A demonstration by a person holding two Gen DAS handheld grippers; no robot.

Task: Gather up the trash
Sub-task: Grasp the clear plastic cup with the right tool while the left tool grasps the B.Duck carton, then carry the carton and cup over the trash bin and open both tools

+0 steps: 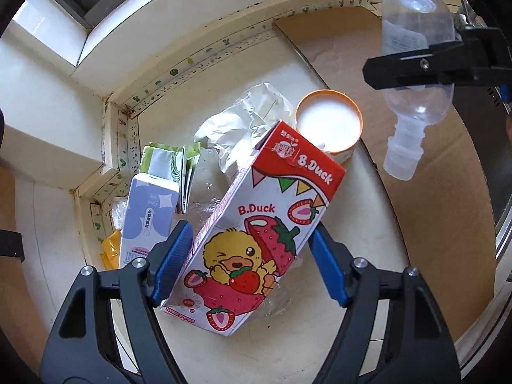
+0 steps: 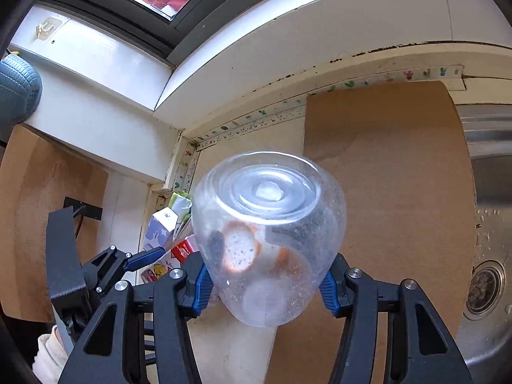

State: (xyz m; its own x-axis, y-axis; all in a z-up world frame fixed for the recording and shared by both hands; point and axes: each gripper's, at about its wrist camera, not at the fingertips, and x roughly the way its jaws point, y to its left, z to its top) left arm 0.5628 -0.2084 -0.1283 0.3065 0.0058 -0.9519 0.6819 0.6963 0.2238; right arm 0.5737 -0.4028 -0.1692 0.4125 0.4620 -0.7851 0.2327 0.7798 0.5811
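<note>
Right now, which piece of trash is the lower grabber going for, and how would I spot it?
Look at the counter corner below the window. Among the litter lies the carton, between the left gripper fingers. It alone shows a yellow duck and strawberries.

B.Duck strawberry carton (image 1: pixel 256 224) lay tilted between left claw (image 1: pixel 249 262) pads, atop trash pile. Beyond it: crumpled white wrapper (image 1: pixel 243 124), orange-rimmed cup (image 1: pixel 329 124), lilac carton (image 1: pixel 150 217), green packet (image 1: pixel 169 163). Clear empty bottle (image 2: pixel 268 240) sat clamped in right claw (image 2: pixel 265 284), neck toward camera.
</note>
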